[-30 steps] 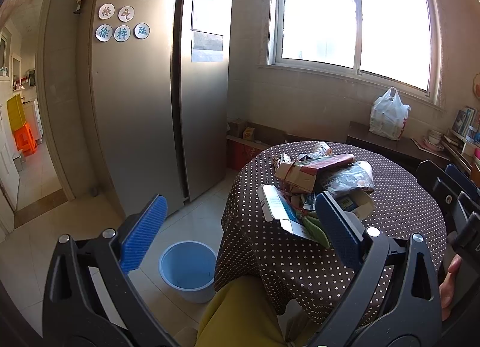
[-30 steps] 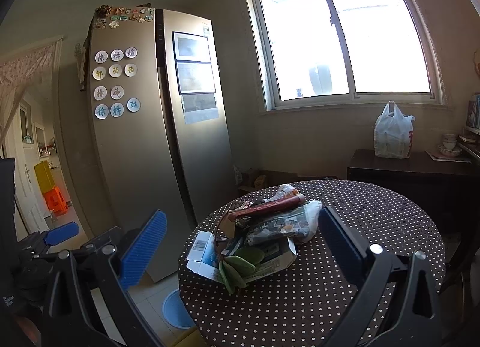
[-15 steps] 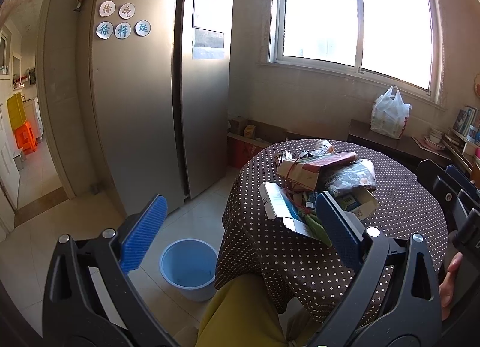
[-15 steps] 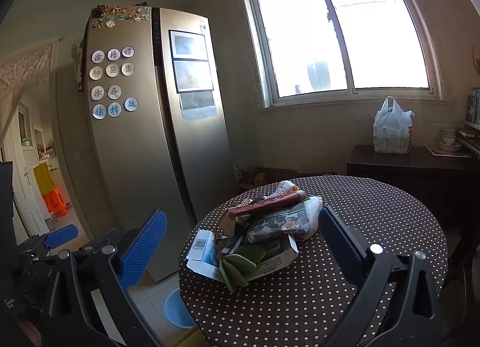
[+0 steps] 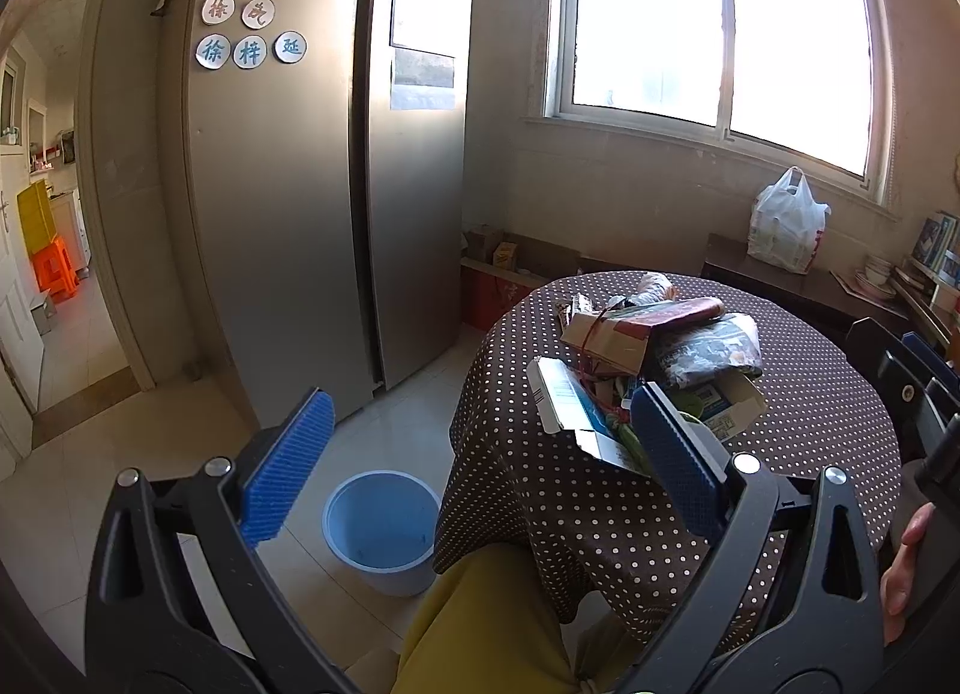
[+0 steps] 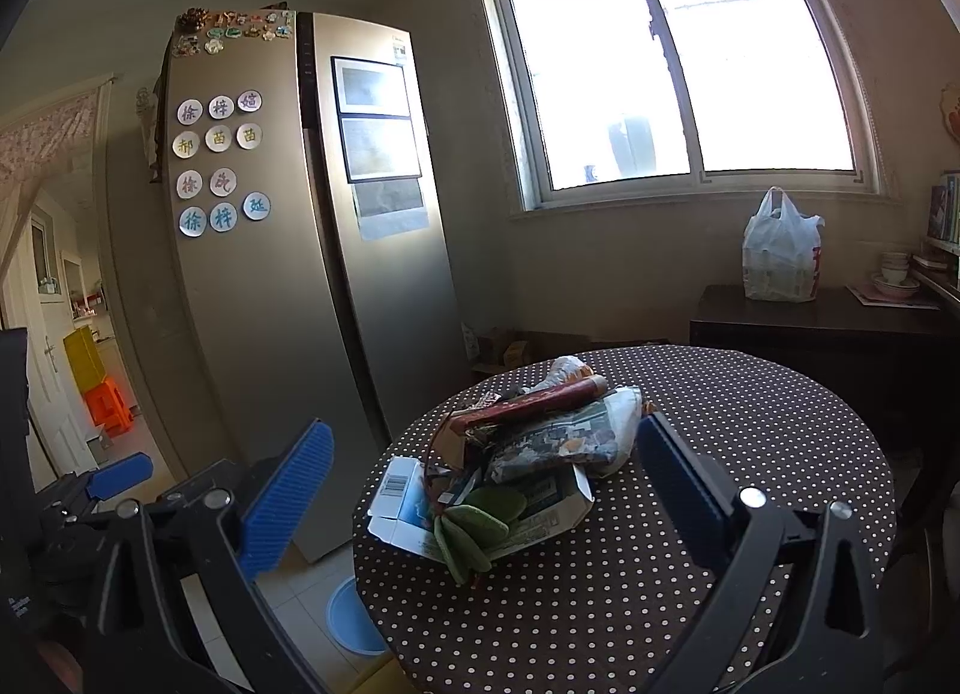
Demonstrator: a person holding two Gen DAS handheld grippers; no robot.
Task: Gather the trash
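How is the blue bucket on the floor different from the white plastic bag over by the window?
The blue bucket is rigid, round and open at the top; the white plastic bag is soft, crumpled and gathered into handles. The bucket stands on the floor tiles beside the round table; the bag sits higher, on a dark cabinet under the window. The bucket looks empty; the bag bulges with contents. Both stand upright, and neither tool touches them.

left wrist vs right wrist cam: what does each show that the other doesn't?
Only left wrist: the person's yellow-clad knee, the tablecloth's hanging drape, and the whole blue bucket on the floor.

Only right wrist: the fridge's top edge with its small magnets, and the left gripper low at the side.

Both: trash pile on the dotted table, fridge, window, white plastic bag. Both grippers open, empty.
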